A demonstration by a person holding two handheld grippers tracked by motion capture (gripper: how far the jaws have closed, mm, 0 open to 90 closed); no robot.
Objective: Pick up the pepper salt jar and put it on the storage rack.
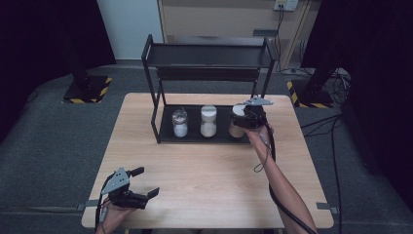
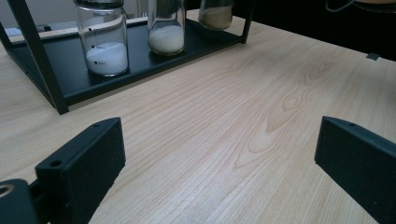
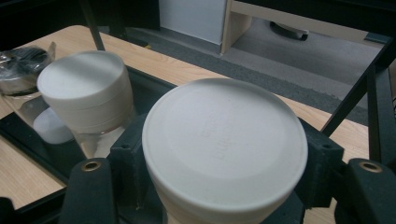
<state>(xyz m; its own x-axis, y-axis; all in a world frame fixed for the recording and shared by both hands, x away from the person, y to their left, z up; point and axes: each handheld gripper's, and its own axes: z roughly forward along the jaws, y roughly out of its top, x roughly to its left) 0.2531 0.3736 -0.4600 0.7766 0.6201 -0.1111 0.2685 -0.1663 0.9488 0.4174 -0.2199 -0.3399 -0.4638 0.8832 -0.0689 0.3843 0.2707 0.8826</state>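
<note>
Three part-filled jars (image 1: 208, 122) on rack (image 1: 160, 58)

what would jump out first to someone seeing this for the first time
The right gripper at the right end of the black rack's bottom shelf, its fingers clamped on a white-lidded jar. Next, two more jars beside it on that shelf: a white-lidded one in the middle and a dark-lidded one at the left. The left gripper sits open at the table's near left corner.
</note>
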